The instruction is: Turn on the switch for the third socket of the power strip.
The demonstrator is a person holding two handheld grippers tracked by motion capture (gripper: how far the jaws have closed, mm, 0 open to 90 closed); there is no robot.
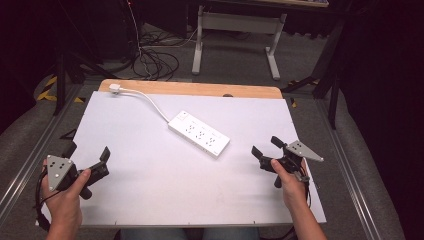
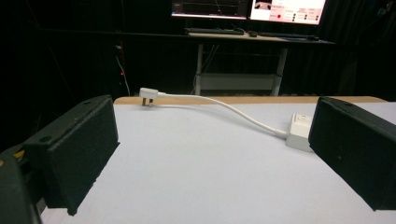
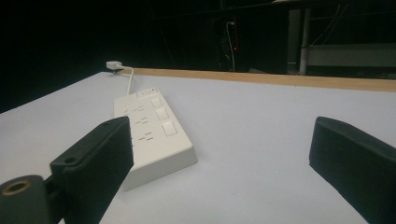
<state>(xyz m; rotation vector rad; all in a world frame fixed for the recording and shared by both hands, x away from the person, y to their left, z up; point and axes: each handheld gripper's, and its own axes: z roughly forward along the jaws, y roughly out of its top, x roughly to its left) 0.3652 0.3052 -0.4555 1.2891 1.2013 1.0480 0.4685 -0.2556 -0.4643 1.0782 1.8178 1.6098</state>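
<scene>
The table (image 1: 150,200), covered by a white sheet with a wooden strip along its far edge, carries a single thing: a white power strip (image 1: 199,133) lying flat near the middle, a little toward the far edge. Its long axis runs on a diagonal, from the far left toward the near right. The end with the switch and the cord faces the far left corner; the plain end faces the right gripper (image 1: 264,148).

The power strip looks like a rigid plastic box, light to moderate in weight, smooth and probably a bit slippery on its flat faces. My guess is that the best hold is across its narrow width, on the two long side walls near the middle, so it does not swing.

Its cord (image 1: 150,102) is limp and curves to the plug (image 1: 115,88) resting at the far left corner; it will drag behind any lift.

The left gripper (image 1: 87,152) sits by the near left corner, jaws spread wide with nothing between them. The right gripper sits near the right edge, likewise wide open and empty.
</scene>
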